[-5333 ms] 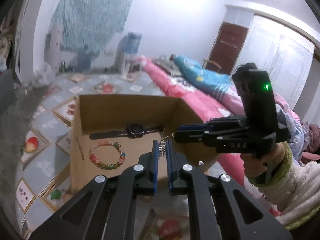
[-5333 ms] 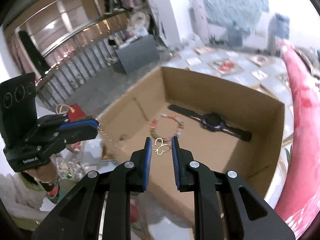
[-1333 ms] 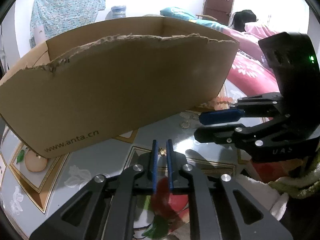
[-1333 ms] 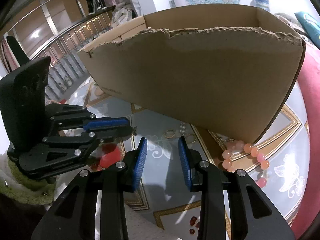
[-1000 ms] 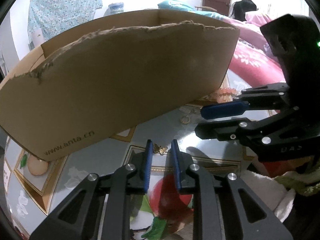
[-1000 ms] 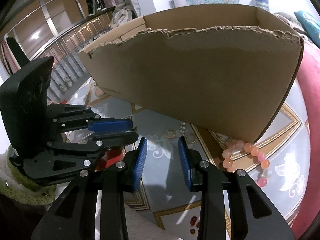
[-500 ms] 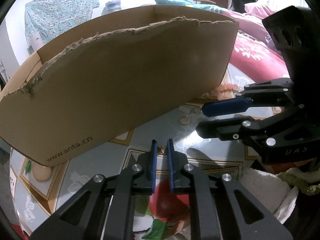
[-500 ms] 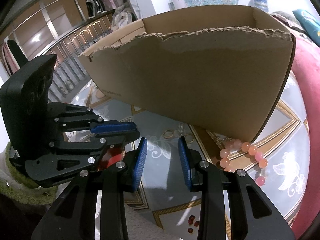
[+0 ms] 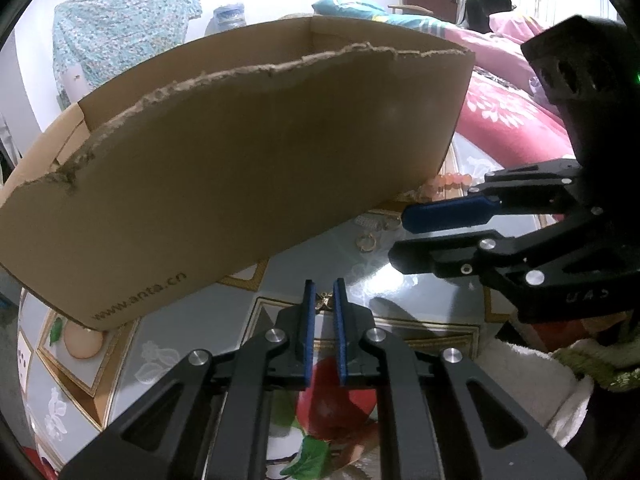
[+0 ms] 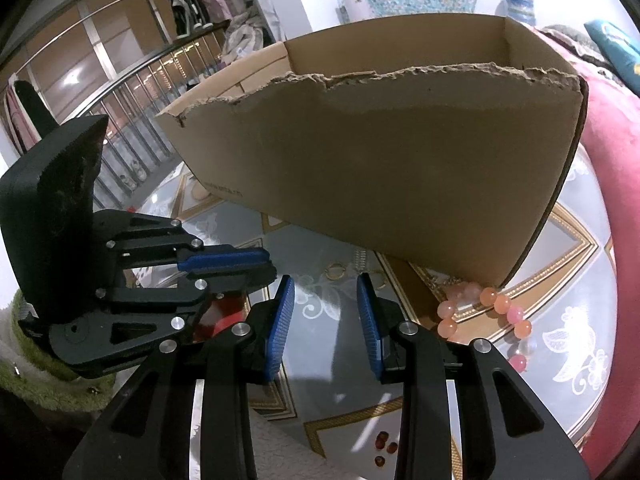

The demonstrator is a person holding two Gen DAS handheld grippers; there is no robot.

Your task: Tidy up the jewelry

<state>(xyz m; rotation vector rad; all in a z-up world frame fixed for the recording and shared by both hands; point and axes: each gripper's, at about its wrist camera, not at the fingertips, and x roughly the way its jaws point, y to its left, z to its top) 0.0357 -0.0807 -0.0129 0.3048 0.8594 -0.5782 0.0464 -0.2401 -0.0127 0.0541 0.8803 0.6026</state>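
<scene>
My left gripper (image 9: 323,294) is shut on a small gold earring (image 9: 323,301), low over the glass tabletop in front of the cardboard box (image 9: 240,140). In the right wrist view the left gripper (image 10: 269,266) reaches in from the left, and the earring is hidden there. My right gripper (image 10: 324,292) stands open with nothing between its blue pads; in the left wrist view the right gripper (image 9: 400,238) comes in from the right. A gold ring earring (image 10: 334,270) lies just beyond it on the table, near the box's front wall. A pink bead bracelet (image 10: 488,304) lies at the box's right corner.
The box's torn front wall (image 10: 400,180) rises close ahead and hides what is inside. A few small red beads (image 10: 384,450) lie near the table's front. A pink bed cover (image 9: 512,120) runs along the right. A fluffy white sleeve (image 9: 532,380) shows under the right gripper.
About five seconds ago both grippers were above the open box; now they are low in front of it. In the last second the left jaws closed on the gold earring. The right gripper kept still.
</scene>
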